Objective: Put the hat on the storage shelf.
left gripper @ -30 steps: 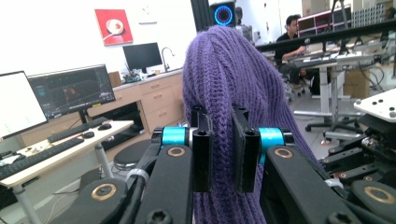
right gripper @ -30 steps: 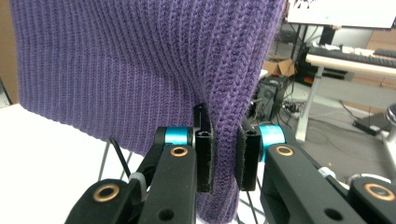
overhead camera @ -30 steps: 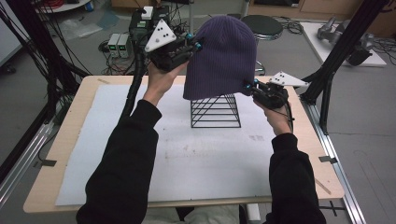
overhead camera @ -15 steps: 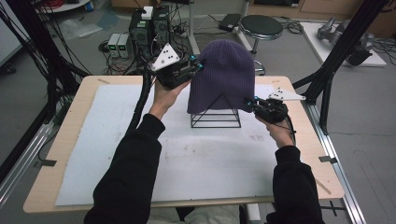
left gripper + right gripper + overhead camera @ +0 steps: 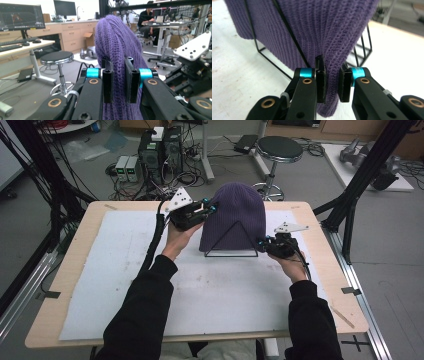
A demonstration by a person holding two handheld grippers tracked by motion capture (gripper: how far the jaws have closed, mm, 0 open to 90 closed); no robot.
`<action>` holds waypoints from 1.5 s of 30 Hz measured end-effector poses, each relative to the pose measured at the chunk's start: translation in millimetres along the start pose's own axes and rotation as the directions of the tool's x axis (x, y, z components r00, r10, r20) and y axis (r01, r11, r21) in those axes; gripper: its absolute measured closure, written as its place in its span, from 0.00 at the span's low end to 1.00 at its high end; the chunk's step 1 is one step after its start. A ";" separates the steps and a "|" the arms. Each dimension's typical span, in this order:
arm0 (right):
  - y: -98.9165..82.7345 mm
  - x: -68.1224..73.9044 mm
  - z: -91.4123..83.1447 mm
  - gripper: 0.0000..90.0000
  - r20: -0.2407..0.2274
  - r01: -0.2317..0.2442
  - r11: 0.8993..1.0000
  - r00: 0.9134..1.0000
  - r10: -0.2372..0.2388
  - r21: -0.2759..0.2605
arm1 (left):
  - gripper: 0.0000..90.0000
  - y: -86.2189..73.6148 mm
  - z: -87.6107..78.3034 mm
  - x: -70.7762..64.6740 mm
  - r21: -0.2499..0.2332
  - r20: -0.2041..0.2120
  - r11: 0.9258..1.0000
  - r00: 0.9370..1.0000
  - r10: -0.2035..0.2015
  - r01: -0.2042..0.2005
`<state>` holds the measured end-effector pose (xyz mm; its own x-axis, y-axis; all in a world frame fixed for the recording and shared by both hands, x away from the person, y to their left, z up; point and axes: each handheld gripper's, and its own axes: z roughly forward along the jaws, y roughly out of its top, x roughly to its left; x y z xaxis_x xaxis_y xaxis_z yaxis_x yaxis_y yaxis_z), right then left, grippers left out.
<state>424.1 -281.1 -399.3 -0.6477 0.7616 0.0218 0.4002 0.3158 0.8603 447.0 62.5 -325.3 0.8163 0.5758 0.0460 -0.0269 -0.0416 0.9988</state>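
Observation:
A purple knit beanie [image 5: 234, 215] drapes over a black wire rack [image 5: 231, 246] on the white mat at the table's far middle. My left gripper [image 5: 209, 211] is shut on the beanie's left side, high up; in the left gripper view a fold of purple knit [image 5: 117, 50] is pinched between the jaws. My right gripper [image 5: 262, 242] is shut on the beanie's lower right hem beside the rack's corner. The right gripper view has the hem [image 5: 332, 75] clamped between the pads, with the rack's wires [image 5: 287, 27] running under the knit.
A white mat [image 5: 150, 285] covers most of the wooden table [image 5: 75, 320]. Black frame posts [image 5: 360, 185] rise at the right and left. A stool [image 5: 279, 149] and computer boxes [image 5: 160, 145] stand on the floor beyond the far edge.
Both grippers have lowered the beanie down over the wire rack. The rack's grid side, exposed a second ago, is now mostly covered by the knit.

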 end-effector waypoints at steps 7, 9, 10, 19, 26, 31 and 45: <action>-4.7 -2.1 5.3 0.89 0.029 0.005 0.997 1.000 -0.007 0.074 | 0.88 -16.7 3.6 0.2 0.051 -0.011 0.999 1.000 0.011 -0.010; -5.9 -1.3 9.5 0.89 0.039 0.002 0.996 0.999 -0.006 0.091 | 0.88 -20.2 4.0 0.9 0.051 -0.012 0.999 1.000 -0.002 0.002; -6.6 -0.4 11.8 0.88 0.042 -0.001 0.995 0.999 -0.003 0.100 | 0.88 -21.0 4.3 0.9 0.055 -0.012 0.999 1.000 -0.001 0.002; -9.4 0.7 19.1 0.86 0.047 0.010 0.990 0.999 -0.017 0.141 | 0.88 -21.8 3.8 0.7 0.068 -0.007 0.998 1.000 0.001 -0.001; -10.2 -0.1 21.0 0.84 0.040 0.015 0.989 0.999 -0.022 0.146 | 0.88 -20.2 3.7 -2.0 0.064 -0.005 0.998 1.000 0.006 -0.005; -10.0 -0.8 19.7 0.70 0.048 0.013 0.989 0.999 -0.021 0.148 | 0.84 -21.4 3.9 -0.6 0.069 -0.014 0.998 1.000 -0.008 0.009; -2.1 -7.2 -14.2 0.12 0.150 -0.089 0.996 0.985 0.085 0.021 | 0.18 -13.9 -7.2 5.6 0.077 -0.104 0.993 0.991 -0.086 0.095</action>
<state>418.7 -295.2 -394.1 -0.5068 0.8619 0.0178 0.4700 0.2589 0.8438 447.8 72.2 -338.8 0.7511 0.6591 -0.0389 0.0951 -0.0498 0.9942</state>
